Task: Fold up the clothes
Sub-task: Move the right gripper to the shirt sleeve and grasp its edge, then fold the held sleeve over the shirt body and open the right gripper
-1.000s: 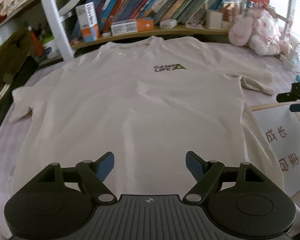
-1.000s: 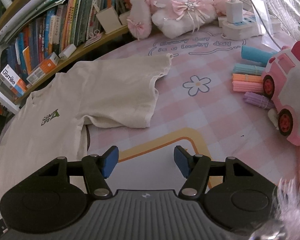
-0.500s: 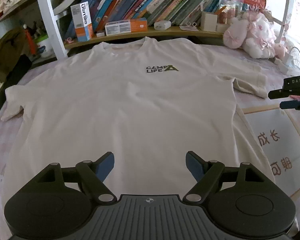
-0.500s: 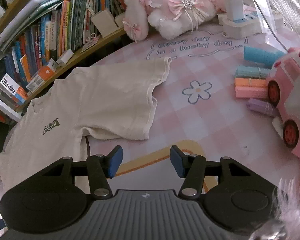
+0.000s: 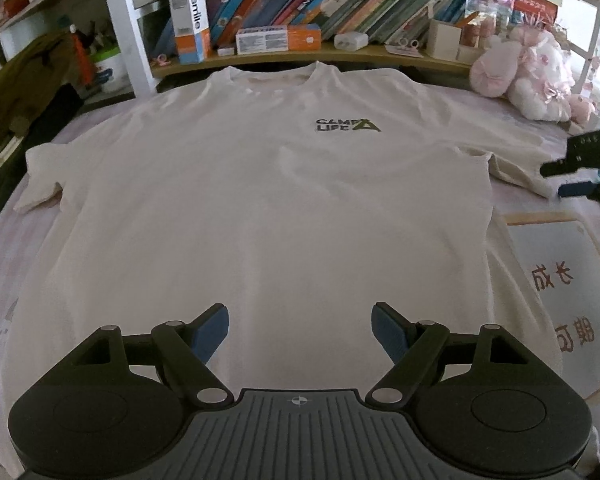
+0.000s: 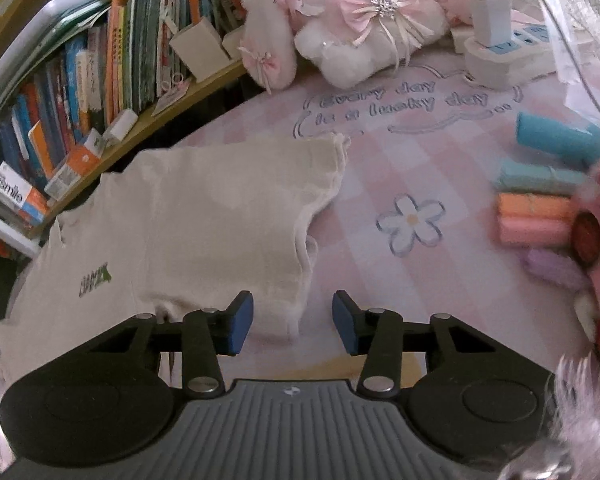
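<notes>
A cream T-shirt (image 5: pixel 268 208) with a small "CAMP LIFE" print lies flat, front up, on the pink checked table cover, collar toward the bookshelf. My left gripper (image 5: pixel 300 332) is open and empty above the shirt's lower hem. My right gripper (image 6: pixel 293 322) is open and empty, its blue fingers either side of the lower corner of the shirt's right sleeve (image 6: pixel 260 216). The right gripper also shows at the right edge of the left wrist view (image 5: pixel 584 172), beside that sleeve.
A bookshelf (image 5: pixel 340 0) with books and boxes runs behind the table. Pink plush toys (image 6: pixel 348 20) and a power strip (image 6: pixel 500 52) sit at the back right. Coloured rolls (image 6: pixel 540 200) and a pink toy car (image 6: pixel 596 240) lie right. A printed board (image 5: pixel 560 280) lies beside the shirt.
The right gripper has moved forward and left, so its fingers now flank the sleeve's lower corner. The left gripper has shifted a little, still open over the hem.
</notes>
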A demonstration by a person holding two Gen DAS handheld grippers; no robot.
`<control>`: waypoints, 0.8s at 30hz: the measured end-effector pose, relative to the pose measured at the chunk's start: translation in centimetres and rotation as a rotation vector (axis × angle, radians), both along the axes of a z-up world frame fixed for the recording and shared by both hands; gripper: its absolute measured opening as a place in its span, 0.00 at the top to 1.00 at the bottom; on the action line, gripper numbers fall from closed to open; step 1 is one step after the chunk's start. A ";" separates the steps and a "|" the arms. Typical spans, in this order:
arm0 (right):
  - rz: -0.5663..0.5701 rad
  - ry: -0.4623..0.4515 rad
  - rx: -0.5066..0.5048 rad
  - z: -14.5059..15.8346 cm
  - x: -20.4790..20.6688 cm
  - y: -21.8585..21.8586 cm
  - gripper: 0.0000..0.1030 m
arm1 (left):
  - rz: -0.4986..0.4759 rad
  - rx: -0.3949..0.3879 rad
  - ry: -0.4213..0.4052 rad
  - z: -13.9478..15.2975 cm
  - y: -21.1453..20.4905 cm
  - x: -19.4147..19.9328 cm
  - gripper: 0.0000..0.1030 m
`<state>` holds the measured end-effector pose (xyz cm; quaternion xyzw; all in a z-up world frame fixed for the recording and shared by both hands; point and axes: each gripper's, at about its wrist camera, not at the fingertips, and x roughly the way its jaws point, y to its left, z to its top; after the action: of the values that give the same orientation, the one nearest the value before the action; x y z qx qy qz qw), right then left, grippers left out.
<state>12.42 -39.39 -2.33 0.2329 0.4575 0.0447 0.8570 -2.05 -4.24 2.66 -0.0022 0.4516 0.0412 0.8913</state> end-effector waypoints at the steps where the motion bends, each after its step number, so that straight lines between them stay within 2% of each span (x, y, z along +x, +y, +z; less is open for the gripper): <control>1: -0.005 -0.002 0.006 0.0 0.6 -0.1 0.59 | 0.003 0.001 0.000 0.0 0.0 0.0 0.21; 7: -0.012 -0.005 0.046 -0.3 4.0 -0.8 0.61 | 0.023 0.008 0.005 0.0 0.2 -0.4 0.21; 9: -0.013 -0.005 0.044 -0.4 4.9 -1.0 0.68 | 0.033 0.008 0.004 -0.1 0.4 -0.7 0.21; 10: -0.015 -0.005 0.033 -0.5 5.1 -0.9 0.74 | 0.038 0.007 0.002 -0.1 0.6 -0.8 0.21; 15: 0.007 -0.010 -0.029 -0.1 6.4 0.1 0.90 | 0.059 -0.012 -0.008 -0.2 1.8 -1.0 0.21; 21: 0.110 -0.157 -0.171 4.9 7.1 4.4 0.92 | 0.060 -0.049 -0.024 -0.6 3.7 -1.0 0.21; 24: 0.160 -0.196 -0.238 6.8 7.6 7.4 0.92 | 0.055 -0.071 -0.038 -0.7 5.1 -0.9 0.21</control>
<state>20.04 -32.02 4.42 0.0871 0.3909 0.0808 0.9127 -2.99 0.83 1.94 -0.0469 0.4353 0.0496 0.8977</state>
